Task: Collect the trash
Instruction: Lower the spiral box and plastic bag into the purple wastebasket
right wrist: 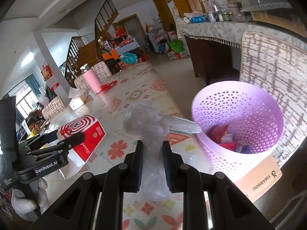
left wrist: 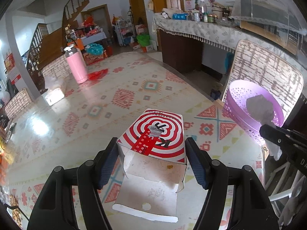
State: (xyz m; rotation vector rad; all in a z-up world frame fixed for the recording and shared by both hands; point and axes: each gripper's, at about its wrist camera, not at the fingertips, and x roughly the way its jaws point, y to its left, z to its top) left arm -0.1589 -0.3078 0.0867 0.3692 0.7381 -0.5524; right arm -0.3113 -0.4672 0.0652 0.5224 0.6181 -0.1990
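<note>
1. Left gripper: fingers spread, one on each side of the red-and-white carton. There is a thin gap on both sides; I cannot tell whether the pads touch it.
2. The carton lies on its side on the patterned surface. Its open end faces the camera, the flap is folded down flat, and the inside is stained. A red seal strip runs across the top face.
3. Right gripper: fingers pressed in on a crumpled clear plastic bag, pinching its lower part. The bunched upper part stands above the fingertips.
4. The purple perforated basket is just right of the bag and sits on a brown cardboard sheet at the surface edge. It holds red and blue wrappers at the bottom.
5. In the left view the bag appears in front of the basket rim, held by the right gripper entering from the right edge.
6. In the right view the carton is left of the bag, with the left gripper's finger over it.
7. A pink flask stands upright at the far end of the surface, well apart from the carton, with a red scrap beside it.
8. A patterned chair back is behind the basket.
</note>
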